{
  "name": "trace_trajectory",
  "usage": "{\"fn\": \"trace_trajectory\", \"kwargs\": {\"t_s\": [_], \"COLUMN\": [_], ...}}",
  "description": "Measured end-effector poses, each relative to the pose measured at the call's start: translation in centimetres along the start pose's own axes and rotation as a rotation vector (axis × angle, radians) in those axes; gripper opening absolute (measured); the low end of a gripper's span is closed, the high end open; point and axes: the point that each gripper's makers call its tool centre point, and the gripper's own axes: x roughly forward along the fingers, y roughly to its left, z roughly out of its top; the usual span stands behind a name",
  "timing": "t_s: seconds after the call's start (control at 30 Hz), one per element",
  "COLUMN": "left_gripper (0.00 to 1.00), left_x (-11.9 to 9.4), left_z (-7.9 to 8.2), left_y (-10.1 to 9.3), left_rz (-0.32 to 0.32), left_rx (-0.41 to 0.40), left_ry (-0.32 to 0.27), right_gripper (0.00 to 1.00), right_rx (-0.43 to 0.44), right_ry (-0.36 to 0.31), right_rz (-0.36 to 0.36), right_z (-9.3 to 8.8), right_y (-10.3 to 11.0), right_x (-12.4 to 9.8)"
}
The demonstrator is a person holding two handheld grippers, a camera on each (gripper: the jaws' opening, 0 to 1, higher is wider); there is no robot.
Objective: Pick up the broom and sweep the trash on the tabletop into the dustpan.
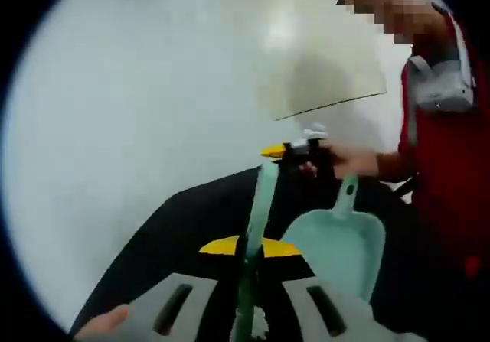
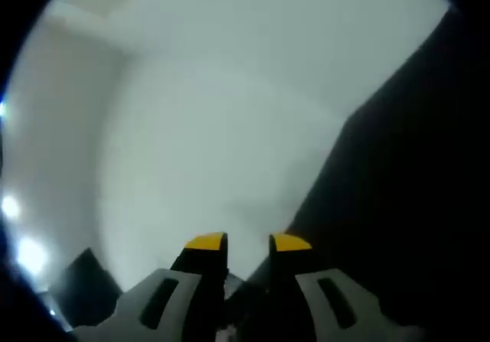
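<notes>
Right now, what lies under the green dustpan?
Under the dustpan is the black tabletop, beside the broom handle held in the left tongs. What it covers stays hidden.

You're in a bare indoor test room (lab-like, not a home): plain pale walls (image 2: 230,128), a black tabletop (image 1: 191,219), and a person wearing a strapped-on device (image 1: 440,89).

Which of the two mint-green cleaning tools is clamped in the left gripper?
The broom: its thin handle runs up between the left gripper jaws. The dustpan lies beside it, on the black tabletop.
</notes>
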Motion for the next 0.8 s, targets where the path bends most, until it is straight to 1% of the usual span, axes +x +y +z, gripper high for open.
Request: {"fn": "trace_trajectory", "kwargs": {"t_s": [0.07,0.13,0.17,0.23,0.3,0.33,0.37,0.4,0.43,0.47,0.5,0.53,0.57,0.6,0.67,0.7,0.73,0.77,0.8], "left_gripper": [0.04,0.04,0.04,0.04,0.04,0.04,0.05,0.04,0.04,0.05,0.05,0.04,0.04,0.04,0.04,0.04,0.04,0.04,0.04], "left_x": [-0.7,-1.2,-1.4,-1.7,-2.1,-2.4,-2.8,-2.9,-3.0,-3.4,-3.7,-3.9,-3.8,-4.1,-4.5,-5.0,-5.3,-5.5,-6.0], "left_z": [1.8,3.3,4.1,4.9,4.9,4.9,4.6,4.4,3.9,3.1,2.1,1.5,1.1,0.4,-0.8,-1.0,-1.0,-1.0,-1.1], "left_y": [-1.1,-1.5,-1.0,0.4,1.1,1.8,2.8,3.0,3.7,5.2,6.4,7.2,7.9,8.8,9.5,10.1,10.3,10.5,11.6], "left_rz": [0.001,0.025,0.063,0.148,0.194,0.231,0.266,0.266,0.287,0.356,0.415,0.441,0.461,0.499,0.507,0.536,0.541,0.55,0.597], "left_rx": [0.011,0.016,0.009,0.003,0.029,0.017,-0.009,-0.021,-0.045,-0.079,-0.093,-0.11,-0.112,-0.125,-0.212,-0.225,-0.226,-0.208,-0.181], "left_ry": [-0.038,-0.065,-0.088,-0.101,-0.07,-0.075,-0.075,-0.077,-0.071,-0.053,-0.022,-0.014,-0.032,-0.026,-0.01,-0.005,-0.005,-0.006,-0.003], "right_gripper": [0.24,0.24,0.24,0.24,0.24,0.24,0.24,0.24,0.24,0.24,0.24,0.24,0.24,0.24,0.24,0.24,0.24,0.24,0.24], "right_rx": [0.003,0.005,0.005,0.001,-0.004,-0.004,-0.004,-0.005,-0.005,-0.006,-0.006,-0.006,-0.005,-0.005,-0.006,-0.006,-0.007,-0.007,-0.007], "right_ry": [-0.005,-0.009,-0.009,-0.008,-0.004,-0.004,-0.004,-0.004,-0.004,-0.003,-0.003,-0.003,-0.003,-0.002,-0.002,-0.001,-0.001,-0.002,-0.003], "right_rz": [0.006,0.005,0.005,0.005,0.001,0.001,0.001,0.0,-0.001,-0.002,-0.002,-0.002,-0.003,-0.004,-0.005,-0.005,-0.005,-0.005,-0.005], "right_z": [0.1,0.2,0.3,0.2,0.1,0.0,0.0,0.0,0.0,0.0,-0.1,0.0,0.0,0.0,-0.1,-0.1,-0.1,-0.1,0.0], "right_y": [0.1,0.0,0.0,0.0,0.0,0.0,0.0,0.0,0.0,0.0,0.0,-0.1,-0.1,-0.1,-0.2,-0.2,-0.2,-0.2,-0.2], "right_x": [-0.1,-0.1,-0.1,0.0,0.1,0.1,0.1,0.1,0.1,0.1,0.1,0.2,0.2,0.2,0.2,0.2,0.2,0.2,0.2]}}
